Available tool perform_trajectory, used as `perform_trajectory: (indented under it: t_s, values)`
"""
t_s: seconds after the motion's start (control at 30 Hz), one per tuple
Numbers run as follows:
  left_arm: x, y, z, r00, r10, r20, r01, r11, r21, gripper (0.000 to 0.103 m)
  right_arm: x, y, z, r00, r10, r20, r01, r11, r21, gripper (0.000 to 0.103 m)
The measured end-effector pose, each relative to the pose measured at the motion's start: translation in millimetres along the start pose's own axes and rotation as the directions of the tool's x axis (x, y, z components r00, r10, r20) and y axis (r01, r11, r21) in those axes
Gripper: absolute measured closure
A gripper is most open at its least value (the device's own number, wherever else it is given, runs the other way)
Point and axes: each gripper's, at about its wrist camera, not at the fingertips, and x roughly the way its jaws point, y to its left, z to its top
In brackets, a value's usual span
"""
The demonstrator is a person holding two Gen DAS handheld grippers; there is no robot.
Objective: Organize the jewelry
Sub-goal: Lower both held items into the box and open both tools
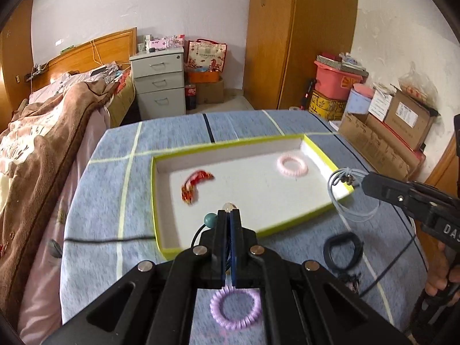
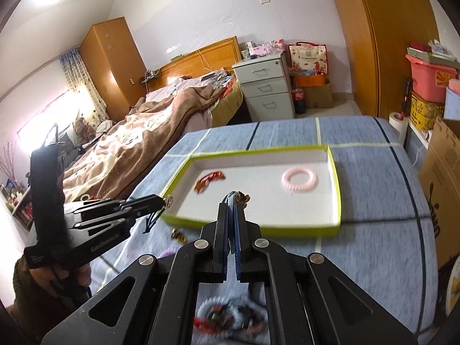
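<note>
Both your grippers tilt down toward the tray [image 1: 161, 201] — your left gripper [image 1: 229, 211] clamped on a dark beaded cord [image 1: 210, 220] at its near rim, your right gripper [image 2: 231, 201] clamped on a pale blue cord [image 2: 230, 197] over its near edge.

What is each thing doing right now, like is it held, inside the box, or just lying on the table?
Left hand-held gripper: shut on a dark cord with beads.
Right hand-held gripper: shut on a pale blue cord.
Tray: open, lying on the table.
Pink spiral ring: inside the tray.
Red piece: inside the tray.
Purple spiral ring: on the table, outside the tray.
Black band: on the table, outside the tray.
</note>
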Motion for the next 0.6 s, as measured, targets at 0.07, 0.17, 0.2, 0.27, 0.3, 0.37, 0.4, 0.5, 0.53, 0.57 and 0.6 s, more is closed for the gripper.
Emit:
perform_trajectory:
  t_s: [0.07, 0.17, 0.2, 0.27, 0.3, 0.37, 0.4, 0.5, 0.53, 0.57, 0.6]
  values:
    - [4, 1, 7, 1.0, 0.0, 0.006, 0.0, 1.0, 0.007, 0.101, 9, -2, 9, 1.0, -0.003, -0.007, 0.003, 1.0, -0.007, 0.1]
    - [16, 3, 15, 1.0, 0.001, -0.005, -0.001, 1.0, 0.018, 0.101, 28, -7, 22, 0.999, 0.004, -0.038, -0.004, 1.0, -0.008, 0.1]
    - [19, 3, 16, 1.0, 0.002, -0.01, -0.002, 1.0, 0.019, 0.101, 37, -10, 27, 0.998, 0.012, -0.054, -0.012, 1.0, 0.0, 0.1]
    - [26, 4, 18, 1.0, -0.003, -0.02, 0.003, 1.0, 0.021, 0.101, 48, -15, 32, 0.998, 0.009, -0.067, -0.009, 1.0, 0.005, 0.1]
    - [30, 5, 19, 1.0, -0.004, -0.024, 0.004, 1.0, 0.019, 0.101, 56, -18, 36, 0.997, 0.011, -0.082, -0.01, 1.0, 0.007, 0.1]
    - [39, 6, 20, 0.999, -0.004, -0.035, 0.004, 1.0, 0.013, 0.101, 70, -24, 41, 0.995, 0.028, -0.099, -0.026, 0.999, 0.029, 0.1]
    - [43, 7, 21, 0.999, -0.006, -0.039, 0.007, 1.0, 0.009, 0.101, 77, -27, 44, 0.994, 0.031, -0.108, -0.027, 0.999, 0.04, 0.1]
    - [56, 7, 22, 0.998, -0.014, -0.057, 0.014, 1.0, 0.007, 0.101, 95, -32, 48, 0.99, 0.015, -0.137, -0.011, 0.999, 0.03, 0.1]
    - [61, 7, 22, 0.998, -0.013, -0.066, 0.013, 1.0, 0.007, 0.101, 102, -35, 49, 0.989, 0.015, -0.15, -0.01, 0.999, 0.032, 0.1]
    - [66, 8, 22, 0.997, -0.012, -0.073, 0.012, 1.0, 0.006, 0.101, 108, -37, 49, 0.987, 0.02, -0.161, -0.014, 0.999, 0.034, 0.1]
    - [69, 8, 23, 0.997, -0.013, -0.077, 0.013, 1.0, 0.005, 0.101, 115, -42, 50, 0.984, 0.022, -0.175, -0.015, 0.999, 0.041, 0.1]
